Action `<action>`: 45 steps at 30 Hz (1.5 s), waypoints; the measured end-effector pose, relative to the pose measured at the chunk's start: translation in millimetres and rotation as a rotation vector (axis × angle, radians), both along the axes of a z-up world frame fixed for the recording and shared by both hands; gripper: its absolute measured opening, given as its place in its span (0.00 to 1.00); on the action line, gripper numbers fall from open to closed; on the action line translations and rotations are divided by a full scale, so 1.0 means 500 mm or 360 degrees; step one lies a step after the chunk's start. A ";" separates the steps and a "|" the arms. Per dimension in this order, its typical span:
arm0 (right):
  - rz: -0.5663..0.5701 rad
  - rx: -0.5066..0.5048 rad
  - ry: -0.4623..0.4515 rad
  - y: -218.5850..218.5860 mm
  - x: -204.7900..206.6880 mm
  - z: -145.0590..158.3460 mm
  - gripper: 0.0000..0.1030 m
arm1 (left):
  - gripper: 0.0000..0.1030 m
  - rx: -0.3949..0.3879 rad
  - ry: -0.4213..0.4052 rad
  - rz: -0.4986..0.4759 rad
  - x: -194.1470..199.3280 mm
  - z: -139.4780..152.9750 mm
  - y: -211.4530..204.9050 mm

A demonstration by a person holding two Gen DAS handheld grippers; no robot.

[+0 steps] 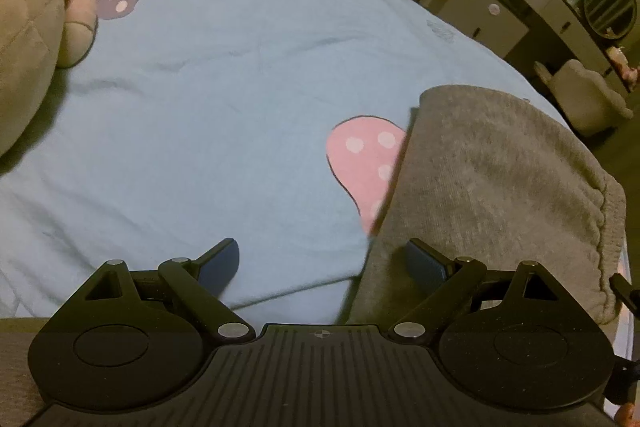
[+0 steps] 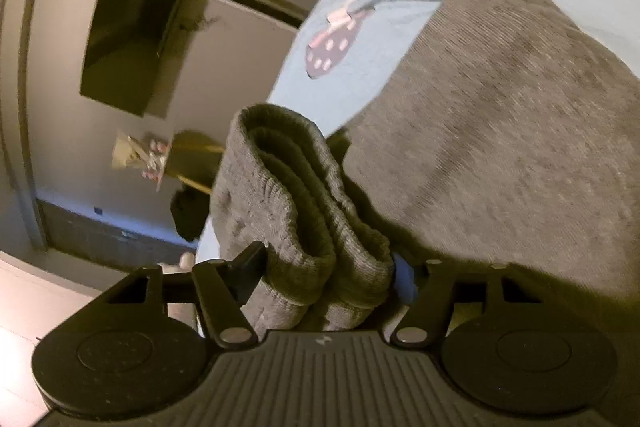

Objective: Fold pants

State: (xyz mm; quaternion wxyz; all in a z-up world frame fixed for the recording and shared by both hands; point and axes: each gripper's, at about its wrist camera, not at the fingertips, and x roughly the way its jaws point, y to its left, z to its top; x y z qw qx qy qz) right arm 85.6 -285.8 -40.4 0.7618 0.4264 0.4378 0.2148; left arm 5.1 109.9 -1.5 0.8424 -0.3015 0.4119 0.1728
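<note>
Pants point(image 1: 500, 187), grey and already doubled over, lay near the right edge of the blue sheet point(image 1: 224, 107), their ribbed hem point(image 2: 304, 227) reaching the bed's side, with floor beyond. The right gripper point(image 2: 326, 269) had that bunched hem between its fingers; whether the pads pressed it I could not tell. The left gripper point(image 1: 322, 263) hovered with fingers spread and nothing between them, one finger over bare sheet, the other over the pants' left edge. Left of that edge the sheet lay bare as far as a plush toy point(image 1: 36, 7) in the far corner.
</note>
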 end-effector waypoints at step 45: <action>0.0526 -0.0217 -0.0057 0.092 0.107 0.045 0.51 | 0.93 -0.0133 -0.0020 -0.0345 0.031 -0.014 -0.040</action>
